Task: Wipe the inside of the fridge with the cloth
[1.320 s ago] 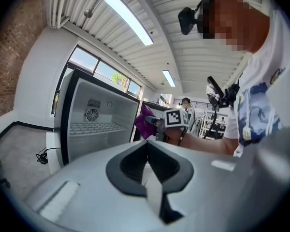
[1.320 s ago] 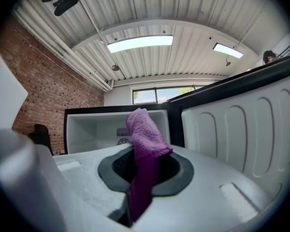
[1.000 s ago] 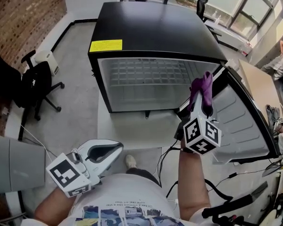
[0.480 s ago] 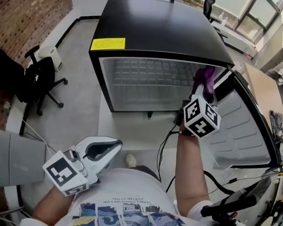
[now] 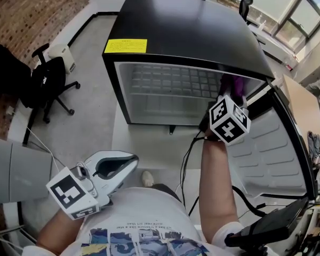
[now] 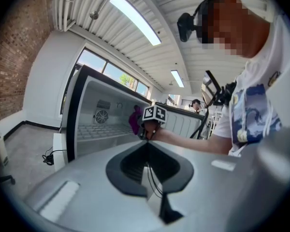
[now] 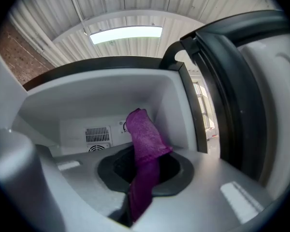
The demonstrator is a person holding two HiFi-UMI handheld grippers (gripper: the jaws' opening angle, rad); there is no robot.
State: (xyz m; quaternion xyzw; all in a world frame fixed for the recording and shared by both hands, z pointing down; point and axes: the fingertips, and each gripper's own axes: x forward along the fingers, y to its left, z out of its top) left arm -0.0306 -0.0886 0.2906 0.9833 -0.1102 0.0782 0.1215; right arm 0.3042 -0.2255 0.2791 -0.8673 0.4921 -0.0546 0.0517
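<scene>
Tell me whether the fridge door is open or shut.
Open. The fridge door hangs swung out to the right, baring the wire shelf inside.

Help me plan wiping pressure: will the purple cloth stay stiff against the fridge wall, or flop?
Probably floppy: the cloth creases at the right tongs and its tail hangs limp, though the short top stands up. Its nubbly weave likely grips rather than slides.

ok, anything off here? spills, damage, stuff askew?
Nothing stands out. The fridge is open, door swung right, wire shelf level, no spill visible. The purple cloth is clamped in the right gripper at the opening; the left gripper is shut, empty, held low.
</scene>
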